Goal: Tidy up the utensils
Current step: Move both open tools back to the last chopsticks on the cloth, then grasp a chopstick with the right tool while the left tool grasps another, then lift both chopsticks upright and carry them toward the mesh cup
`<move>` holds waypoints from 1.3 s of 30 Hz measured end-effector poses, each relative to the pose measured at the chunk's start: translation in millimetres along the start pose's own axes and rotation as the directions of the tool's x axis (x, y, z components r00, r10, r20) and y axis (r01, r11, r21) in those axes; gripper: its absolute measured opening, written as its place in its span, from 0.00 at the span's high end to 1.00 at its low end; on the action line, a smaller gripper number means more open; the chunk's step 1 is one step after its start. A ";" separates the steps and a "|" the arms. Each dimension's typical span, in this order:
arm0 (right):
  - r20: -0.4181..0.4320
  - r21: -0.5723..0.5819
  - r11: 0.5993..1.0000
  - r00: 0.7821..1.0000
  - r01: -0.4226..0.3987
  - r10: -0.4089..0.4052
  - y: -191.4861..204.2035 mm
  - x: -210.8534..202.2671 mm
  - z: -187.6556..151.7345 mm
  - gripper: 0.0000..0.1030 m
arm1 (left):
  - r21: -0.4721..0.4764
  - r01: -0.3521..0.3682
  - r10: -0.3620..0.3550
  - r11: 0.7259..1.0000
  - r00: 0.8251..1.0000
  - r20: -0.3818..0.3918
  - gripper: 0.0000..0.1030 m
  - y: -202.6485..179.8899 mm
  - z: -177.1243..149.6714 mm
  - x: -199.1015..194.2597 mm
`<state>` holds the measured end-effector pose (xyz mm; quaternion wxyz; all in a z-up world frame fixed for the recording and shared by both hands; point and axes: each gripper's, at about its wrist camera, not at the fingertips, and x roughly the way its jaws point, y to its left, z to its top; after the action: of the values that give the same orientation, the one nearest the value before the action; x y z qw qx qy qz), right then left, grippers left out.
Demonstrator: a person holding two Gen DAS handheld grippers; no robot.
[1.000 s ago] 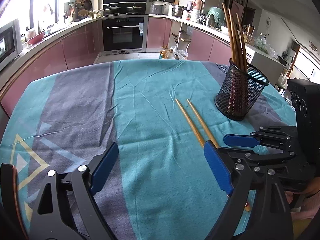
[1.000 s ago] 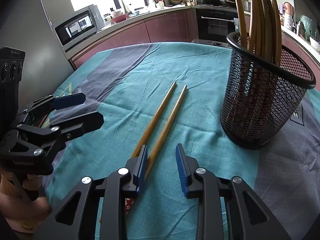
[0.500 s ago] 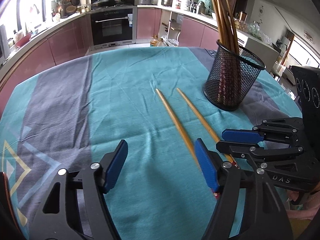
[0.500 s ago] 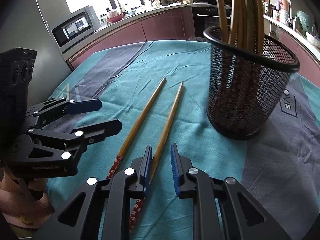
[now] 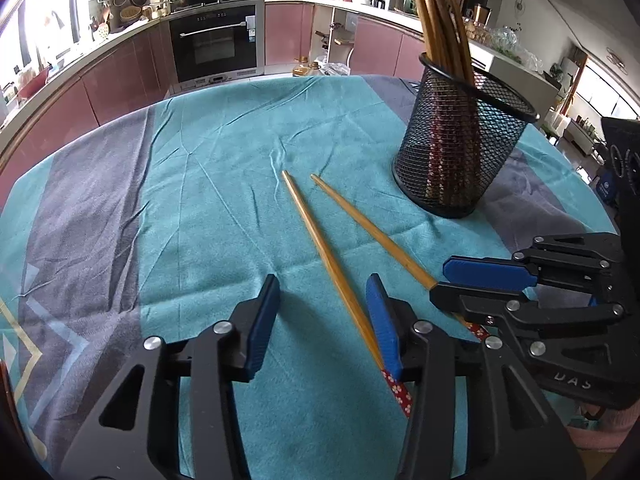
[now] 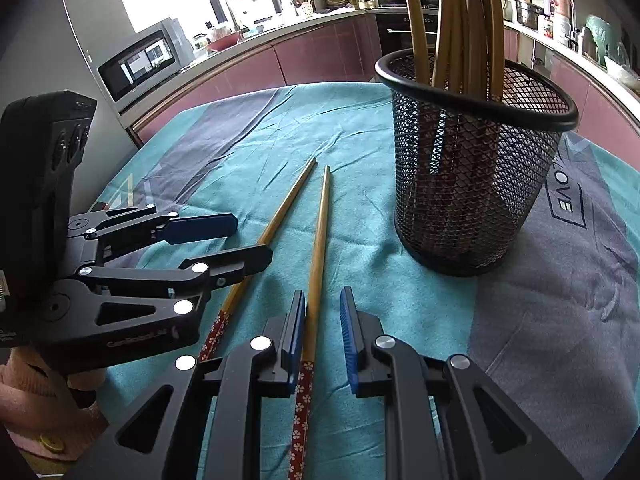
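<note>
Two wooden chopsticks with red flowered handles lie side by side on the teal tablecloth. My left gripper [image 5: 322, 312] is open and low, straddling the left chopstick [image 5: 320, 240], whose shaft runs along its right finger. My right gripper [image 6: 322, 320] is open around the right chopstick [image 6: 318, 248], which rests against its left pad. The same chopstick [image 5: 368, 228] shows in the left wrist view. A black mesh holder [image 6: 472, 168] with several chopsticks upright stands just beyond; it also shows in the left wrist view [image 5: 456, 140].
The tablecloth [image 5: 200, 200] covers a round table with grey bands. The two grippers sit close together, side by side. Kitchen counters, an oven [image 5: 216, 40] and a microwave [image 6: 140, 64] lie beyond the table.
Both grippers have moved forward along the chopsticks toward the holder. The left jaws have narrowed around the left chopstick. The right jaws have opened slightly from half a second ago.
</note>
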<state>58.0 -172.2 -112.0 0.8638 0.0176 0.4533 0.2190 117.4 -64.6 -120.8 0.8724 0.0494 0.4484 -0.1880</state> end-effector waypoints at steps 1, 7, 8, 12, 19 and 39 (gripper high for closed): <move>0.001 0.000 1.000 1.000 0.001 -0.001 0.1 0.0 0.6 0.85 | -0.001 -0.001 0.001 1.000 1.000 0.000 0.59 0.4 0.4 0.8; 0.007 -0.010 1.000 1.000 0.016 -0.016 0.6 1.1 2.8 0.85 | 0.000 -0.025 0.025 1.000 1.000 0.002 0.70 1.5 3.5 4.9; 0.008 -0.012 1.000 1.000 0.019 -0.019 0.8 1.6 3.4 0.85 | -0.002 -0.027 0.027 1.000 1.000 0.002 0.73 1.9 3.9 5.1; 0.012 -0.020 0.999 1.000 0.028 -0.028 1.5 3.8 6.1 0.85 | -0.012 -0.031 0.031 0.999 1.000 0.001 0.82 3.6 4.6 5.8; 0.016 -0.001 1.000 1.000 0.022 -0.022 -2.8 5.3 8.7 0.92 | -0.034 -0.030 0.030 0.999 1.000 0.006 0.89 4.5 3.6 5.5; 0.058 0.056 0.998 0.998 -0.029 0.026 -14.9 -16.2 5.7 0.95 | -0.068 -0.005 0.006 0.998 1.000 0.023 0.92 5.4 -2.1 -7.0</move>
<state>60.0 -191.1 -99.5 0.8725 0.0547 0.4342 0.2173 114.1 -57.1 -116.9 0.8792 0.0188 0.4443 -0.1709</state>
